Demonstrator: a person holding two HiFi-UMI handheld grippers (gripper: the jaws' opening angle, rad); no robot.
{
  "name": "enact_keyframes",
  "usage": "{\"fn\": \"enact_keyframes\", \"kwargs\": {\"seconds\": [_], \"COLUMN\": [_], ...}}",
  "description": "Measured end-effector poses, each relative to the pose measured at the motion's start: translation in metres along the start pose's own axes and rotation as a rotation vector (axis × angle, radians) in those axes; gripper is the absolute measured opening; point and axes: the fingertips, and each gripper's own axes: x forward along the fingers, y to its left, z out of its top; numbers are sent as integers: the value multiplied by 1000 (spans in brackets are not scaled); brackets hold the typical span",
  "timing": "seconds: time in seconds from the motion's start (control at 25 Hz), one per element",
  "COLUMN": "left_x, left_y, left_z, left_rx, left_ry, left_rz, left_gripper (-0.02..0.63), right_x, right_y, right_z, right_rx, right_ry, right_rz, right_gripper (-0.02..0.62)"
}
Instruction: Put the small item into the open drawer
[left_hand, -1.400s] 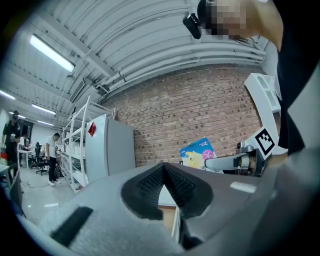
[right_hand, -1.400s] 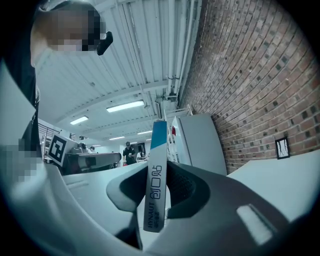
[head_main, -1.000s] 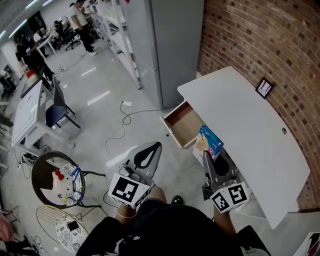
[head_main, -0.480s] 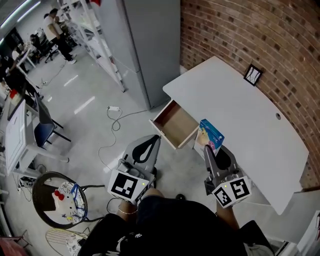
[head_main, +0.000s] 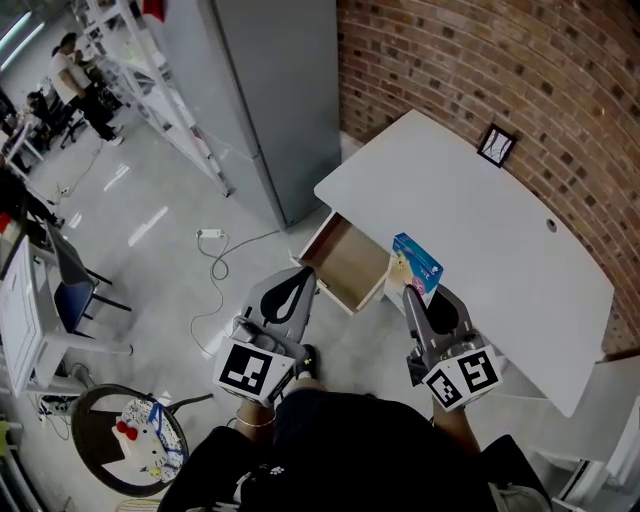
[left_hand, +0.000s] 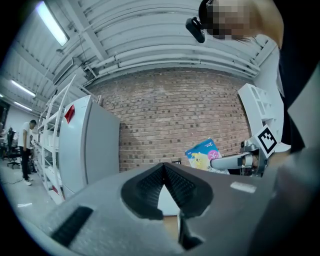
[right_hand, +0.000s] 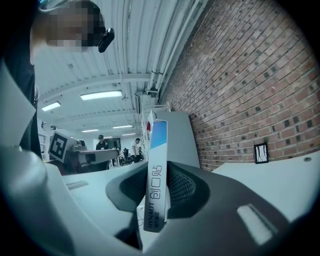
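Note:
A thin blue box (head_main: 417, 266) with a cartoon print stands upright in my right gripper (head_main: 414, 296), which is shut on its lower part. In the right gripper view the box's narrow edge (right_hand: 156, 170) sits between the ribbed pads (right_hand: 181, 189). The open wooden drawer (head_main: 346, 262) juts from the white desk (head_main: 480, 225), just left of the box. My left gripper (head_main: 297, 285) hovers at the drawer's near left corner, its jaws shut (left_hand: 164, 169) with nothing in them. The box (left_hand: 202, 154) also shows in the left gripper view.
A small framed picture (head_main: 496, 145) stands on the desk against the brick wall (head_main: 520, 70). A grey cabinet (head_main: 275, 90) rises left of the desk. A white cable (head_main: 215, 255) lies on the floor, and a round chair (head_main: 125, 440) with items is at lower left.
The desk and drawer have drawn closer to both grippers as the view shifted. The right gripper still holds the box, now right beside the drawer. Left jaws stay shut.

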Motion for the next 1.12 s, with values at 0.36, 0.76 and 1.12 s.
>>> {"fn": "enact_keyframes", "kwargs": {"seconds": [0.36,0.76,1.12], "left_x": [25,35,38], "left_y": [53,101,135], "left_z": [3,-11,-23], "left_rx": [4,-13,-20], "left_ry": [-5,18,30], "left_rz": [-100,-189,-266], "left_gripper": [-8,-8,-7], "right_x": [48,81,109], "right_y": [6,16,28], "right_z": [0,-12,-25], "right_rx": [-4,-8,-21], "right_ry": [-3,18,40], "right_rz": [-86,-192,-262], "right_gripper": [94,94,94]}}
